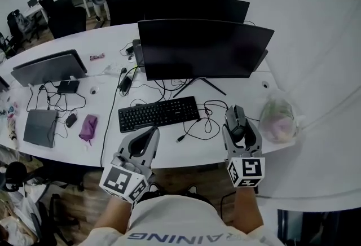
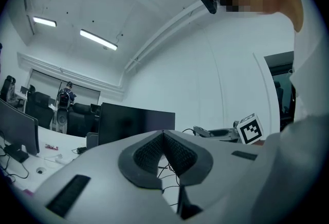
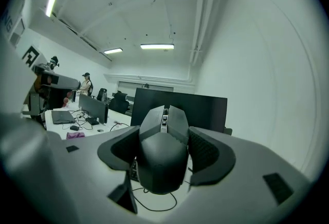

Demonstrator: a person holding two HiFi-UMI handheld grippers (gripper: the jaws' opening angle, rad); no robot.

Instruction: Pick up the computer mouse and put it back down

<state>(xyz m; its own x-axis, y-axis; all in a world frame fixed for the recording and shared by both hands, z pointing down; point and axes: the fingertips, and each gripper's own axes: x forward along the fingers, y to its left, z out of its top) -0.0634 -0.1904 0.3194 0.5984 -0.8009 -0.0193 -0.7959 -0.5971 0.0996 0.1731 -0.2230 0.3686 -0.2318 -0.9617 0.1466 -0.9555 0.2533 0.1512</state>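
1. Fingers point(image 3: 208, 155) of the right gripper point(image 1: 241, 129) pinch the computer mouse point(image 1: 235, 117), raised over the bench point(image 1: 169, 152), right of the keyboard point(image 1: 158, 113).
2. Left gripper point(image 1: 151, 133) fingers pressed together, empty.

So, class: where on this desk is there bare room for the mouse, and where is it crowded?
Bare: the strip between keyboard and the desk front edge. Crowded: looped cables right of the keyboard, bag beyond them.

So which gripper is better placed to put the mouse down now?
Right. The right gripper is shut on the computer mouse over the desk; the left gripper is shut and empty.
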